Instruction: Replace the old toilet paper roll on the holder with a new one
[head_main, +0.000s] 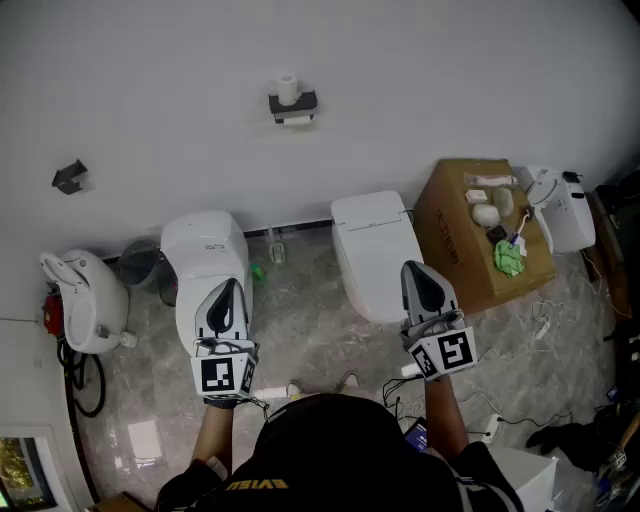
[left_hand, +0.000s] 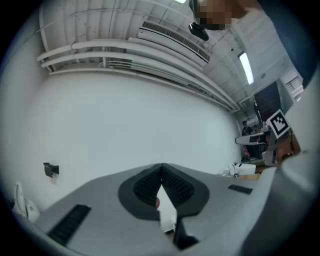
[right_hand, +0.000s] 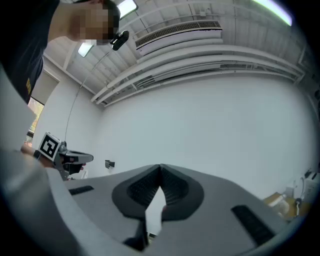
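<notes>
Progress: nothing of the swap looks begun; judging from the pictures, taking off the old roll, fetching a new one and fitting it are all still to do.
Wall: white and bare, filling the upper half of the head view; it carries the holder high up.
Toilets: two white ones stand on the marble floor against the wall, the left toilet under the left tong, the right toilet just beside the right tong.
Cardboard box: right of the right toilet, with small whitish items and a green cloth on top; whether one is a fresh roll I cannot tell.
Left gripper: held level, jaws together with nothing between them.
Right gripper: likewise level, jaws closed and empty.
Holder: a dark bracket on the wall, between the two tongs side to side and well apart from both.
Roll: a white roll stands upright on top of the holder, with something white below it too; neither tong is near it.
</notes>
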